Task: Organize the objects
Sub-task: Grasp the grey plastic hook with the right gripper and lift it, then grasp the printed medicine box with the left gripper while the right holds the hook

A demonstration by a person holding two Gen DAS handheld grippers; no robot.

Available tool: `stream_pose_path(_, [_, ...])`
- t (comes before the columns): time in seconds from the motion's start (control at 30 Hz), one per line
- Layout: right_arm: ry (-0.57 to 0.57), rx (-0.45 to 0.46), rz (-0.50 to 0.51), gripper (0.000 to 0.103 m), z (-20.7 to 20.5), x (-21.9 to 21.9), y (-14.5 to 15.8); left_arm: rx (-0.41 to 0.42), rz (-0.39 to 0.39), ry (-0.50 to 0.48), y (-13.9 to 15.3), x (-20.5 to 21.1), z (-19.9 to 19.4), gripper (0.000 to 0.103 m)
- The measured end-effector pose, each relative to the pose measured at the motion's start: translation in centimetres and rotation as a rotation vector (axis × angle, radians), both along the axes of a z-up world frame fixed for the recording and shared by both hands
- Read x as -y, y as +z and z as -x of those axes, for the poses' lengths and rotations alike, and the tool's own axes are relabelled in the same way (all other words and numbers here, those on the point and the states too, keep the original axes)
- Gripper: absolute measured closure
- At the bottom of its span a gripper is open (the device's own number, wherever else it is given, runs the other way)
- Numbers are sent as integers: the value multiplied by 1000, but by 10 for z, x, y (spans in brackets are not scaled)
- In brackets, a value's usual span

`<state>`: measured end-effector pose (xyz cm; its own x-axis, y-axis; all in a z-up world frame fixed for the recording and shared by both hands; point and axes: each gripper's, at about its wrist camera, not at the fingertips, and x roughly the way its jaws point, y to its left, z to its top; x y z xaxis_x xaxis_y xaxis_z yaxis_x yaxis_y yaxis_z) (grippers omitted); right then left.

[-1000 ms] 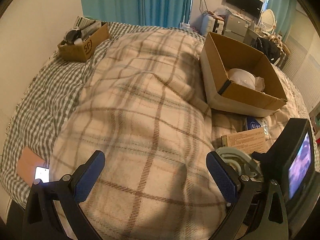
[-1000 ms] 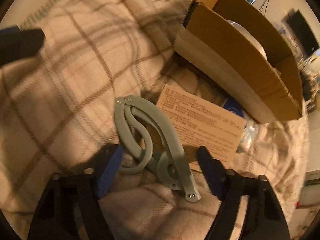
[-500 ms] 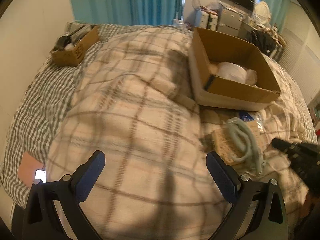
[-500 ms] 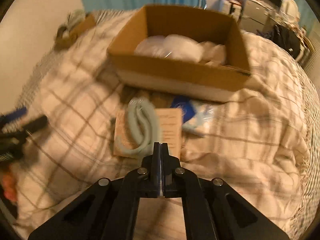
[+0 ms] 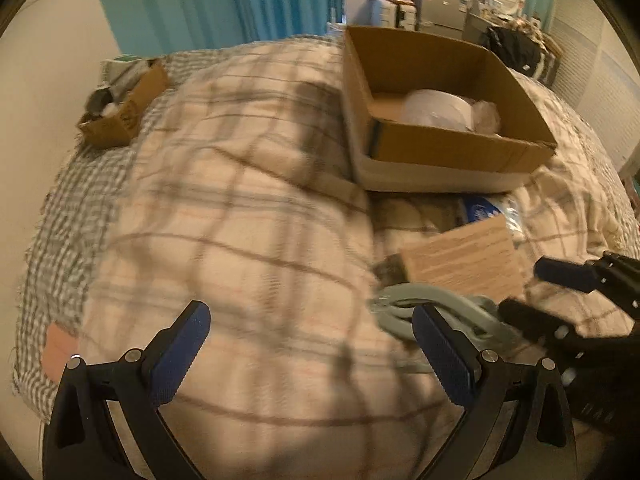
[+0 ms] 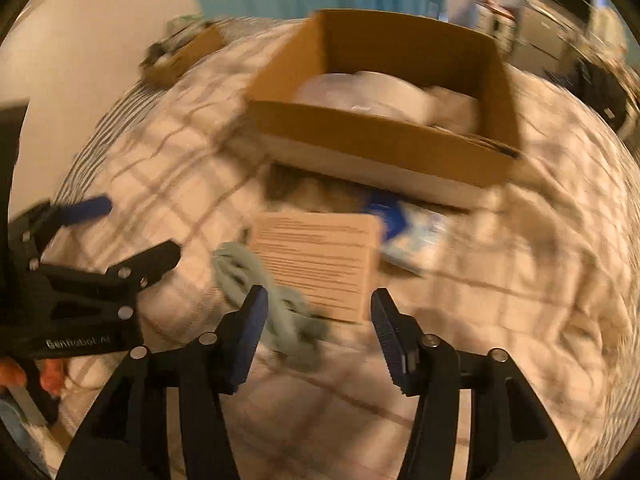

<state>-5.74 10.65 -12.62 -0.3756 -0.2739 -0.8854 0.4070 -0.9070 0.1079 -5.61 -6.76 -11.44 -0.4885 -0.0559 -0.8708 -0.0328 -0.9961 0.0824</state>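
Both of your grippers are over the bed (image 5: pixel 248 216) now, and nothing is in hand. Your right gripper (image 6: pixel 318 334) has its 2 fingers spread apart and empty, pointed down at the small heap of loose things on the plaid blanket. Your left gripper (image 5: pixel 308 354) is wide apart as well, empty, low over the blanket just to the left of that heap.

Here's the heap: the grey-green folding hanger (image 6: pixel 276 304) lies on the blanket, its far end against the left edge of the flat brown printed card box (image 6: pixel 320 260). In the right wrist view the hanger's near end sits right by your left finger, not between the 2 fingers. Just beyond the card box, a blue-and-white packet (image 6: pixel 404 228) pokes out, close to the front wall of the big open cardboard box (image 6: pixel 372 136). That box already has white wrapped items inside. A smaller carton (image 5: pixel 120 108) of odds and ends sits well apart, at the far left of the bed.

So you look to be at the approach, lining up on the next pick, probably the hanger. The views are blurred, so fine contact is hard to call. For the next move, shift your right gripper a touch to the left so the hanger's arm falls between the fingers, come down and close. Mind the card box edge, and expect the soft blanket to give underneath.
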Motion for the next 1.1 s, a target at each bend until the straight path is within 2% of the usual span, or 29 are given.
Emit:
stream_pose_path(0.1, [93,34,-42,47,4,28,-14,-16,26,40,7,22,-2,0])
stream_pose_path(0.2, [133,87,-156,46,6,50,-39,-28,33,71,12,44,-2,0])
stream_pose_path(0.3, [176,77,-249,38,2,69,-51,-25,10,117,10,63,-3,0])
stream_pose_path(0.4, [188,50,-398,40,0,86,-66,1,-39,164,4,80,-3,0])
stream_pose_path(0.5, [186,11,-456,45,-6,92,-66,3,-60,169,5,84,-7,0])
stream_pose_path(0.57, [143,-24,-451,51,-7,86,-57,5,-52,157,5,81,-8,0])
stream_pose_path(0.6, [110,-42,-431,73,-6,80,-49,5,-49,146,6,79,-8,0])
stream_pose_path(0.63, [67,-55,-341,79,-5,67,-32,2,-47,136,6,76,-7,0])
stream_pose_path(0.7, [-8,-76,-278,86,-1,47,-14,0,-47,124,7,70,-4,0])
stream_pose_path(0.83, [-108,-90,-144,93,3,2,17,3,-60,84,7,47,6,0])
stream_pose_path(0.93, [-160,-120,-130,93,7,-27,33,16,-71,38,4,22,16,0])
stream_pose_path(1.1, [-256,-147,-113,93,10,-74,42,60,-129,-65,-12,-32,30,0])
